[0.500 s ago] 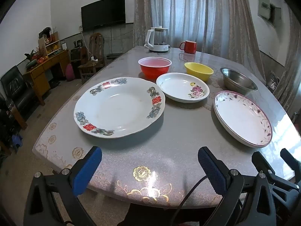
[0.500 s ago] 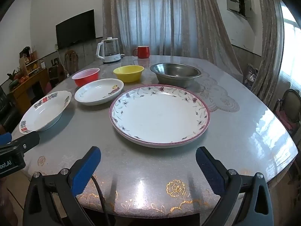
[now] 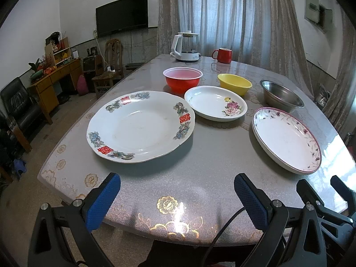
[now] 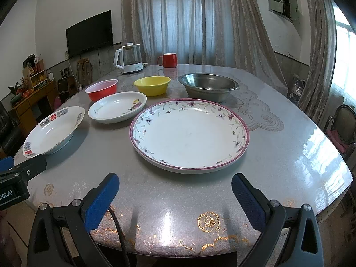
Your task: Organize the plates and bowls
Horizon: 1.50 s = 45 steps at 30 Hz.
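Six dishes are sitting apart on the bench (image 4: 289,155): a red-character plate (image 3: 140,126), a rose plate (image 3: 215,103) and a vine-rimmed plate (image 4: 189,133) in front, with a red bowl (image 3: 183,79), a yellow bowl (image 3: 234,84) and a steel bowl (image 4: 208,86) behind. The left tool (image 3: 176,197) and the right tool (image 4: 175,197) are both hovering over the near edge, spread wide and pinching nothing. Nothing is stacked yet. Judging from this, the rose plate is sitting best for a first lift; pinching its raised rim squarely and keeping it level should stop it from sliding or clinking against its neighbours.
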Available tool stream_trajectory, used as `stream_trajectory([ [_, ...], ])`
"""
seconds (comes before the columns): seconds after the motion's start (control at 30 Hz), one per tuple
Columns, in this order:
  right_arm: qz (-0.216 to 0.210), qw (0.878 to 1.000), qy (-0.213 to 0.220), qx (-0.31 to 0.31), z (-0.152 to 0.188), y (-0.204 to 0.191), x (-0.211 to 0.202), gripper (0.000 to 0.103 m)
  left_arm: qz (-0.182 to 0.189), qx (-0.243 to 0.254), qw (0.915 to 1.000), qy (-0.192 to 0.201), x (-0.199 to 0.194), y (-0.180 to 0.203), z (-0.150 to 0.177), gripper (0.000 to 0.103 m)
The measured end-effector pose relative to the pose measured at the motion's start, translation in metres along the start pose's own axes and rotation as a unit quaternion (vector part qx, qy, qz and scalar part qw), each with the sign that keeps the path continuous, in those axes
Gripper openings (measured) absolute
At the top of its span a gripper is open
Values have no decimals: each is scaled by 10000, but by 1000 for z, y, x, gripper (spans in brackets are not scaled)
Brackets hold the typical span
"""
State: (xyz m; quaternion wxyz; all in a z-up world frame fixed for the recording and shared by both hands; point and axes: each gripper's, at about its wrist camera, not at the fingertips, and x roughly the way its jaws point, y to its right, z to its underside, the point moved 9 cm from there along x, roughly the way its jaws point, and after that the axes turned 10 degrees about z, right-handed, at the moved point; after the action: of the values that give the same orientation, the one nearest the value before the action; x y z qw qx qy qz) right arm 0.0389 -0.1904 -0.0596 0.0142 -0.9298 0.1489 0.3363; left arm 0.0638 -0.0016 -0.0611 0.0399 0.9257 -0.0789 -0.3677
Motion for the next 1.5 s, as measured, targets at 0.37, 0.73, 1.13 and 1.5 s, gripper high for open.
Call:
stream_trajectory([
  [0.37,-3,10000,8,-9,0,-1,0,103,13,-17,10000,-9,3,-2,-1,103],
  [0.73,-4,10000,0,-47,0,-2,0,103,-2,-3,10000,-8,2,-2,-1,103],
  [1.13,-11,10000,-27,-84,0,-5,3,103,-59,33,9999,-83,7,-6,1,103],
  [1.5,-181,9995,-133,-203,-1,-13,8,103,-109,-121,9989,-433,13,-19,2,103],
])
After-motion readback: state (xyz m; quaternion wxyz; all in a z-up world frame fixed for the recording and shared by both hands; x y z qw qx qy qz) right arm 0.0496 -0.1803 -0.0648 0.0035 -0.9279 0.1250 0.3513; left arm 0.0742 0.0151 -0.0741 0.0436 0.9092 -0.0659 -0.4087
